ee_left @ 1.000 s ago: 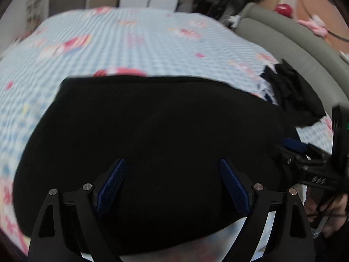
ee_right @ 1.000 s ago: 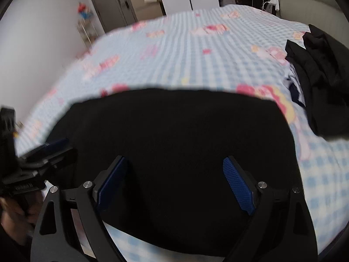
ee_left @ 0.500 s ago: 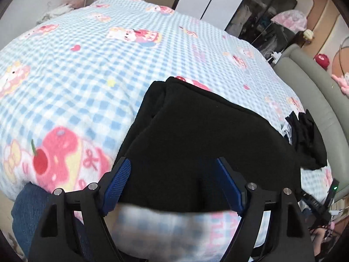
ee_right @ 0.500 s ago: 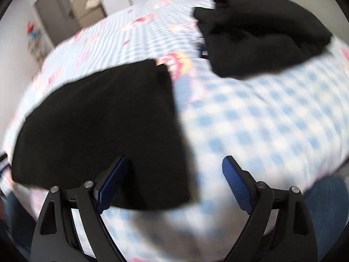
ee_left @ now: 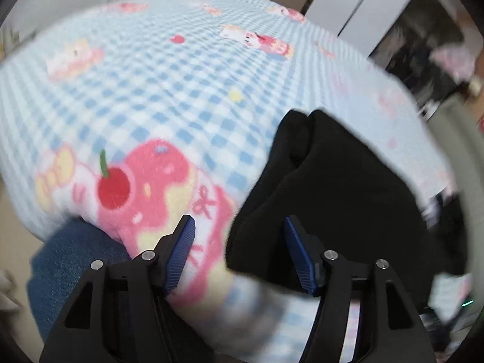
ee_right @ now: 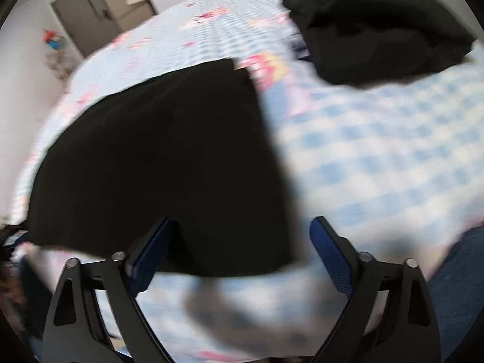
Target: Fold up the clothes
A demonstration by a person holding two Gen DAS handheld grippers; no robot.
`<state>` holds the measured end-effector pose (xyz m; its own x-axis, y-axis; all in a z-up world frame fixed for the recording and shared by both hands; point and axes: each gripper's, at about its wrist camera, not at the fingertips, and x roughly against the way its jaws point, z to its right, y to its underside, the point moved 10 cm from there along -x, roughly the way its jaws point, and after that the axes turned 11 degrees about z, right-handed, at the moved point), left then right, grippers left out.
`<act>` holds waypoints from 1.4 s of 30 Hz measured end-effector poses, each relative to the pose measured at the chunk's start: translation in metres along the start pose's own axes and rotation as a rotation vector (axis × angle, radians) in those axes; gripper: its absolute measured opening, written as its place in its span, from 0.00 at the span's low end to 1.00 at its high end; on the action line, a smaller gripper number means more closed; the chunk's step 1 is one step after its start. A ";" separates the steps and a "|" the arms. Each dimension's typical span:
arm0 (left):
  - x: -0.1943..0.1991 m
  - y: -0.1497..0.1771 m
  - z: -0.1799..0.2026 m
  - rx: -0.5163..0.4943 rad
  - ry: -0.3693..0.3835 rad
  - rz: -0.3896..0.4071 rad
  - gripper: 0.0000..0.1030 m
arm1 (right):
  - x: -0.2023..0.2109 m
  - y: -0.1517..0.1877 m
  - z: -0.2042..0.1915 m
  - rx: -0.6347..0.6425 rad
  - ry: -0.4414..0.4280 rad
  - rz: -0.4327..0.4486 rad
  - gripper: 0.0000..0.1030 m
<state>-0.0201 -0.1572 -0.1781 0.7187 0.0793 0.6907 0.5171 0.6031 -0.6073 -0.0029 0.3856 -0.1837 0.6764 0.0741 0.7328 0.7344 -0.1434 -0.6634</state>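
Observation:
A folded black garment (ee_left: 348, 196) lies flat on the blue checked bed sheet (ee_left: 151, 90). My left gripper (ee_left: 240, 242) stands over its near left corner. The jaws are closing, with the corner between them, and the left pad (ee_left: 181, 251) is still over bare sheet, apart from the cloth. In the right wrist view the same garment (ee_right: 166, 151) fills the left and middle. My right gripper (ee_right: 240, 242) is open and straddles its near right corner, neither pad pressing on it.
A loose heap of other black clothes (ee_right: 378, 30) lies at the far right of the bed. A person's jeans-clad leg (ee_left: 69, 266) shows at the bed's near edge, also low right in the right wrist view (ee_right: 459, 287). A grey door (ee_right: 81, 21) stands beyond the bed.
Both grippers slid apart from over the garment's middle: the left to its left end, the right to its right end. The left jaws have narrowed.

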 end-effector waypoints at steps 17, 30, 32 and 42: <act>-0.024 0.065 0.044 0.086 0.195 -0.164 0.68 | 0.008 0.015 0.018 -0.105 -0.039 -0.042 0.84; -0.025 0.066 0.052 0.233 0.350 -0.148 0.74 | 0.014 0.037 -0.038 -0.307 -0.429 -0.210 0.89; -0.020 0.052 0.046 0.219 0.319 -0.083 0.74 | 0.016 0.040 -0.037 -0.332 -0.418 -0.199 0.90; -0.052 0.050 0.068 0.233 0.358 -0.089 0.83 | 0.009 0.021 -0.054 -0.393 -0.495 -0.142 0.90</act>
<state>-0.0629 -0.0776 -0.2175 0.8130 -0.2370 0.5318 0.4955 0.7614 -0.4180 0.0157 0.3297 -0.1825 0.5892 0.5517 0.5903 0.8067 -0.4424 -0.3917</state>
